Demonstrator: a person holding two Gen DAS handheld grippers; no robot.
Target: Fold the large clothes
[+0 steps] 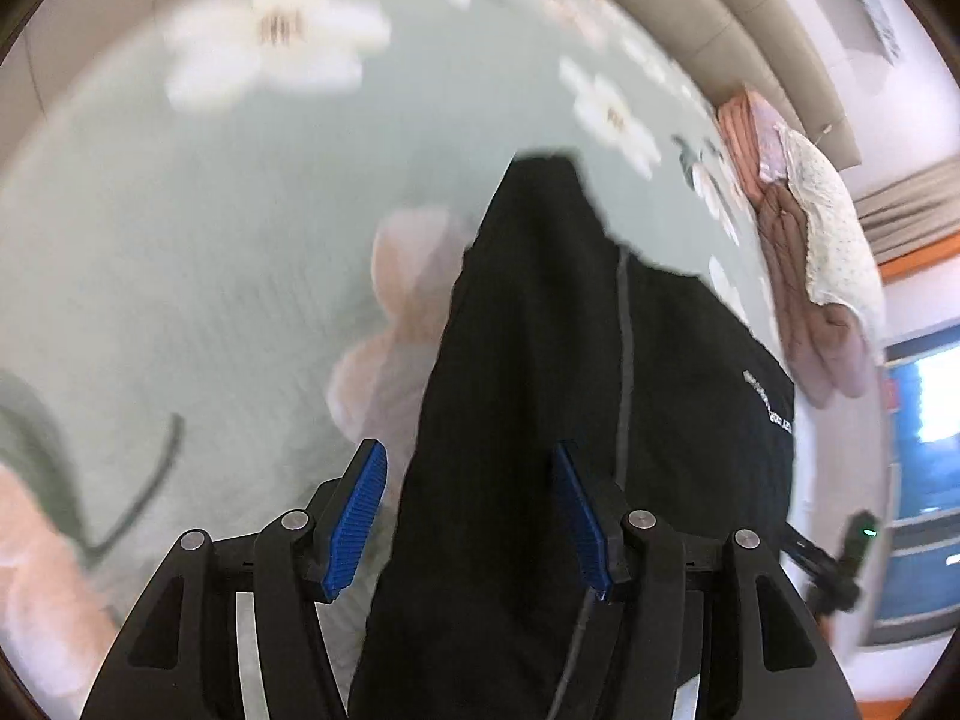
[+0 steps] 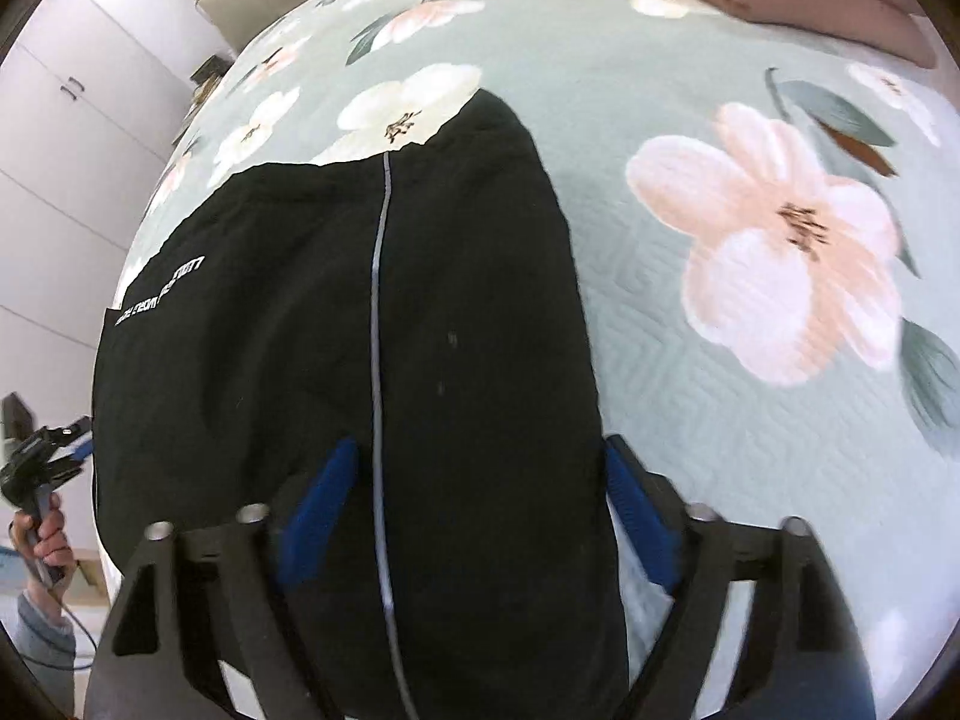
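Left wrist view: the left tool points steeply down at the bed, its blue pads parted with a fold of the black garment lying between them, the left pad clear of the cloth.

Right wrist view: the right tool tilts down over the same black garment, spread on the floral bedspread near the bed's left edge; its jaws stand wide, gripping nothing. A hand holds the other tool beyond that edge.

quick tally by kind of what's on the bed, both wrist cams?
Black garment: 1
Floral bedspread: 1
Pink-brown quilt pile: 1
Spotted cream cloth: 1
Total: 4
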